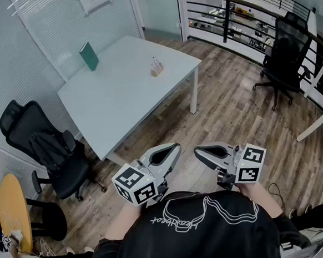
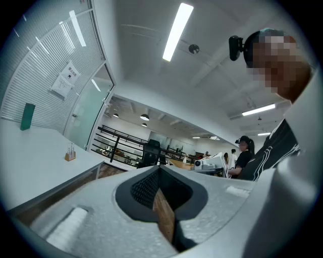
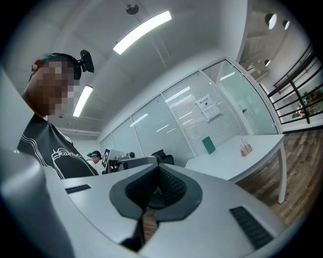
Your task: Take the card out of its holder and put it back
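Both sets are closed and empty: my left tongs (image 1: 173,148) and right tongs (image 1: 199,151) sit at my chest, grey moulded jaws pressed together. The white card (image 1: 155,61) stands upright in its small wooden holder (image 1: 157,71) on the smooth white rectangular worktop (image 1: 119,93), well apart from them.

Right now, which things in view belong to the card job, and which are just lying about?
Job: wooden holder, card standing in it, white table, left gripper, right gripper.
Lying about: green board, black chair.
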The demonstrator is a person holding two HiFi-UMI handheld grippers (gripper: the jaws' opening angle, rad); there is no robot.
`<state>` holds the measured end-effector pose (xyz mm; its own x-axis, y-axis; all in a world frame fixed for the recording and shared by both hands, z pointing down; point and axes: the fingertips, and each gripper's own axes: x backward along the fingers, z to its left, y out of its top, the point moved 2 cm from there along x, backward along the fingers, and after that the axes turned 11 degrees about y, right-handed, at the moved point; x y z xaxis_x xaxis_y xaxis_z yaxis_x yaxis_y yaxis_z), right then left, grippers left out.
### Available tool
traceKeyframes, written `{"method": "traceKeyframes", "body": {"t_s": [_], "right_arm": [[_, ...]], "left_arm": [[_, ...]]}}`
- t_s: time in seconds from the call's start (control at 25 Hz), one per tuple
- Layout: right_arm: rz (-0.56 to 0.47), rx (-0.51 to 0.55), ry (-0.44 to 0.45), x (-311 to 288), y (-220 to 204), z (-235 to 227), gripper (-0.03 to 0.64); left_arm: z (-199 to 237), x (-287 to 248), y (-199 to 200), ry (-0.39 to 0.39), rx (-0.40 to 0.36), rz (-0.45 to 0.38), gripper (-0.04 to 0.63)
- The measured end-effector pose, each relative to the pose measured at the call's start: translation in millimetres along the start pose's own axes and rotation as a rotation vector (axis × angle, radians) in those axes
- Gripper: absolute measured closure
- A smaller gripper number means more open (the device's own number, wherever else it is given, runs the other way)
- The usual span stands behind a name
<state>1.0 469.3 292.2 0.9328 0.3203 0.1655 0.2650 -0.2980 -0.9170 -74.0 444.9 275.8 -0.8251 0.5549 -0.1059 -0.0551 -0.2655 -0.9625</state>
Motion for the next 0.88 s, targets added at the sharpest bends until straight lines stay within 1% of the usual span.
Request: {"method": "traceKeyframes", "body": {"t_s": [0.44,0.64,0.88], "right_arm": [[0.006,0.014,0.012,21,7,-7,0.609],[0.007,-0.001,-0.012,31,11,-21,0.607],[-0.009,-0.016,-0.004,34,8,-29,0.607]], "left_arm": [[-13,-24,-4,-0.002,-0.009,0.002,0.581],[-16,-38,-5,-0.003,-0.012,0.005,0.581],[-10,-42,-14,0.016,-0.003,0.022,0.581]]}}
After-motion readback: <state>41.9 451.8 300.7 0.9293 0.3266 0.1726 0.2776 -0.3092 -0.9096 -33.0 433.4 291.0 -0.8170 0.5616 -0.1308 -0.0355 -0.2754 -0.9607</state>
